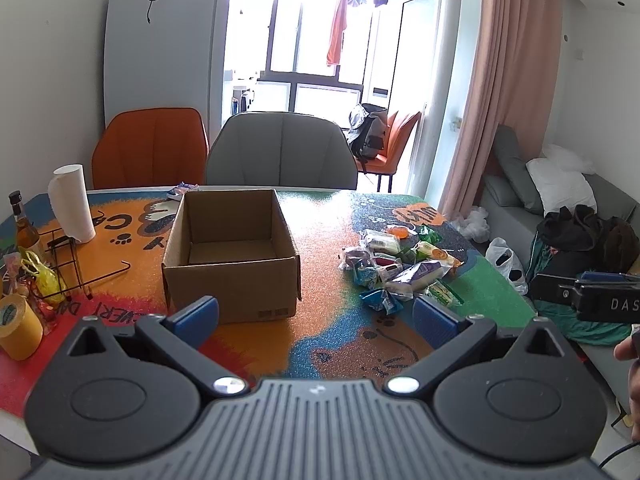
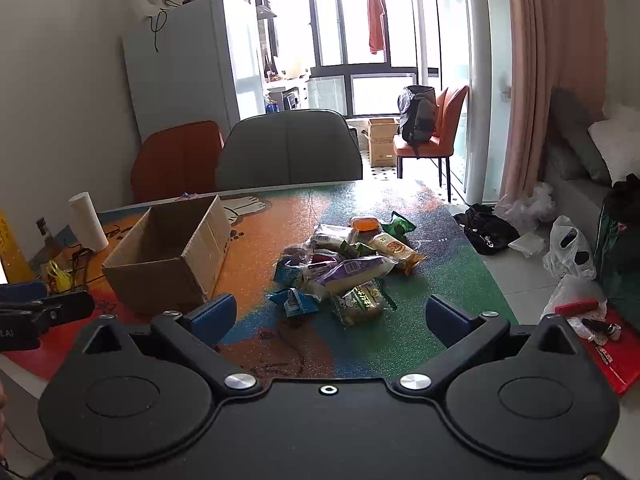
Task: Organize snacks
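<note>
Left tongs [image 1: 316, 316] spread wide, holding nothing, above near edge of bench [image 1: 320, 240]. Right tongs [image 2: 330, 316] likewise spread and empty, facing snack pile [image 2: 344, 268]. Snacks heaped toward right edge of bench. Open cardboard box [image 1: 232, 256] mid-bench, apart from pile, nothing visible inside.

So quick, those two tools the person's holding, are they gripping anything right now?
Left tool: open, holding nothing, above the table short of the cardboard box.
Right tool: open, holding nothing, facing the snack pile.
</note>
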`<state>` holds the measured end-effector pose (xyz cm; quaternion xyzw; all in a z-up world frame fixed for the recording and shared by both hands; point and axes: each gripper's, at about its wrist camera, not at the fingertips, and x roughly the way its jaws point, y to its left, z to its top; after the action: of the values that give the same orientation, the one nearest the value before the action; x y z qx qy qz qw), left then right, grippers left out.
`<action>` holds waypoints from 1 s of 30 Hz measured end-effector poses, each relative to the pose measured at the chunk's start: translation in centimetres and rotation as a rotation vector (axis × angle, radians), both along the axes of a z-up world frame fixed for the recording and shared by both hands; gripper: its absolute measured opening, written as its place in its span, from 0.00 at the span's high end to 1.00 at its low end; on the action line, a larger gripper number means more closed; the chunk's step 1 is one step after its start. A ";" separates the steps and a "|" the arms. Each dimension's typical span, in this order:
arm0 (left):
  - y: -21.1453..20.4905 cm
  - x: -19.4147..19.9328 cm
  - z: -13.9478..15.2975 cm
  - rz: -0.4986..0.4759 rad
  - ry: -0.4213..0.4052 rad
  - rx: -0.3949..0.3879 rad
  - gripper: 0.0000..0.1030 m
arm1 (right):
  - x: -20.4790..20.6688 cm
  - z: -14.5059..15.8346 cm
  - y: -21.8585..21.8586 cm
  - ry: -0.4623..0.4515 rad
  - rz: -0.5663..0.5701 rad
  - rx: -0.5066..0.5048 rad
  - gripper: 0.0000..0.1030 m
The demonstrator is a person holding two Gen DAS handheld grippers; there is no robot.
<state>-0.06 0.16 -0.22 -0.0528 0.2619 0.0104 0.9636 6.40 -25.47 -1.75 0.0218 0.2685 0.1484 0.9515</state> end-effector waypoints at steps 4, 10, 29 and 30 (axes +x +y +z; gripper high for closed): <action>-0.1 0.0 -0.1 -0.003 -0.001 0.003 0.00 | 0.0 -0.1 0.1 -0.003 -0.007 -0.012 0.00; -0.1 0.0 -0.3 0.001 0.001 0.000 0.00 | 0.0 -0.3 0.3 -0.013 -0.007 -0.025 0.00; 0.0 0.0 -0.7 -0.003 0.010 -0.001 0.00 | 0.0 -0.2 0.4 -0.013 0.001 -0.038 0.00; 0.0 0.0 -0.8 -0.003 0.010 -0.001 0.00 | 0.0 -0.2 0.3 -0.011 0.005 -0.035 0.00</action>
<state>-0.04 0.14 -0.98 -0.0528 0.2670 0.0089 0.9622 6.40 -25.13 -1.94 0.0036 0.2659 0.1461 0.9528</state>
